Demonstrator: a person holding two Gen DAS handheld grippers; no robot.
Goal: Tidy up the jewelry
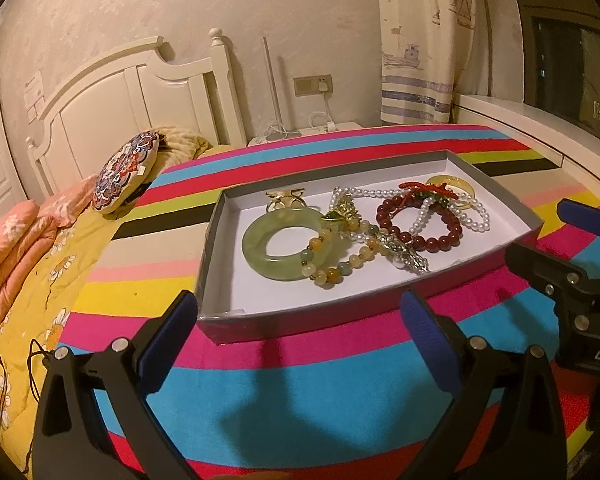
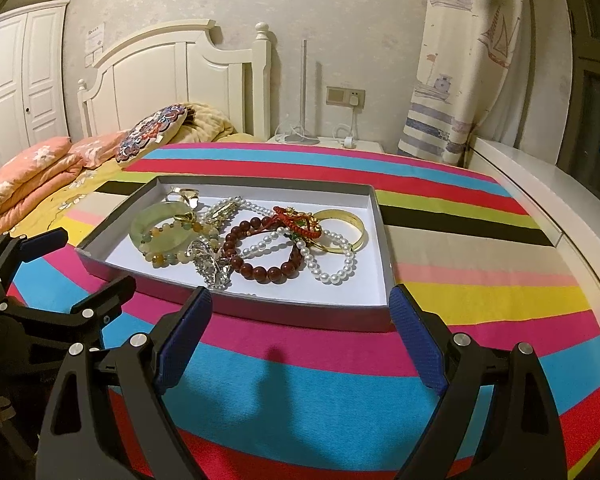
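Here a shallow grey box (image 2: 384, 236) on the striped cloth (image 2: 340, 380) holds a jade bangle (image 1: 278, 250), red bead bracelet (image 2: 260, 256), pearl strand (image 2: 332, 264) and gold bangle (image 2: 340, 228); both left tool (image 1: 300, 344) and right tool (image 2: 304, 340) gape, released.

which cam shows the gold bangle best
The right wrist view. There the gold bangle lies at the far right of the box, its whole ring visible apart from where the pearls cross it. In the left wrist view the gold bangle is mostly hidden behind the red cord bracelet.
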